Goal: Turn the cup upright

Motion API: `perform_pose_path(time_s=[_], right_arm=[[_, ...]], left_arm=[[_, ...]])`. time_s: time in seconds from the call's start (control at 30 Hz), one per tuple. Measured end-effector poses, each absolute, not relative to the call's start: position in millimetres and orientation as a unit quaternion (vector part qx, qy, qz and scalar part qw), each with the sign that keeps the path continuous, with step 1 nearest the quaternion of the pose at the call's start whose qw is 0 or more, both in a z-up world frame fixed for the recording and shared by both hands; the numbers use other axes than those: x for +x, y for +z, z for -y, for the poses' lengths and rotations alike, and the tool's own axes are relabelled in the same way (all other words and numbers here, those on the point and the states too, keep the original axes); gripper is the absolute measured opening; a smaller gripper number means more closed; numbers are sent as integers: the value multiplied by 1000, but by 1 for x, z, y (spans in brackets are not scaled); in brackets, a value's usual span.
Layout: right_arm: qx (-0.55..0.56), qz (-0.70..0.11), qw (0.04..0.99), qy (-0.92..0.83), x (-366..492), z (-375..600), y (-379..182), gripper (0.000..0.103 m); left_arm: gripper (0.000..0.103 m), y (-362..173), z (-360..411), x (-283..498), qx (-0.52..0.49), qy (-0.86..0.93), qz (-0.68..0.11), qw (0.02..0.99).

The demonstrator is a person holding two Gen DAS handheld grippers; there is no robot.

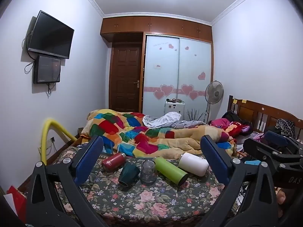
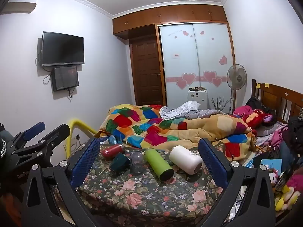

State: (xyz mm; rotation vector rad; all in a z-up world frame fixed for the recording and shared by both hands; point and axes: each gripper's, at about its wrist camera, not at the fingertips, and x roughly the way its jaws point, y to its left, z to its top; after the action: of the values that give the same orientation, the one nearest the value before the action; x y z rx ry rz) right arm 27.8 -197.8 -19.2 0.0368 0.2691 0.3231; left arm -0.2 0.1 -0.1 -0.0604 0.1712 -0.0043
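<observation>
On the floral bedspread (image 1: 151,198), five vessels are seen in a row: a red flask (image 1: 113,161), a dark green cup (image 1: 128,174) tipped on its side, a clear glass (image 1: 148,171), a green bottle (image 1: 170,170) and a white bottle (image 1: 193,163). Both the left gripper (image 1: 151,162) and the right gripper (image 2: 149,163) are held wide apart, nothing gripped, the cup lying at about 12 o'clock between the fingers. A patchwork quilt (image 1: 151,132) is bunched beyond them.

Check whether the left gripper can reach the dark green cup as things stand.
Probably yes: the left gripper is open, the dark green cup lies ahead, and nothing blocks it.
</observation>
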Motion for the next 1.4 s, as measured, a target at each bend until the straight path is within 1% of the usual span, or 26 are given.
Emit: perform_pose_path(time_s=[1.4], right_arm=[[17,-132,979,157,24,195,-17,103]], left_arm=[[103,-8,0,1,-35,4,-92,995]])
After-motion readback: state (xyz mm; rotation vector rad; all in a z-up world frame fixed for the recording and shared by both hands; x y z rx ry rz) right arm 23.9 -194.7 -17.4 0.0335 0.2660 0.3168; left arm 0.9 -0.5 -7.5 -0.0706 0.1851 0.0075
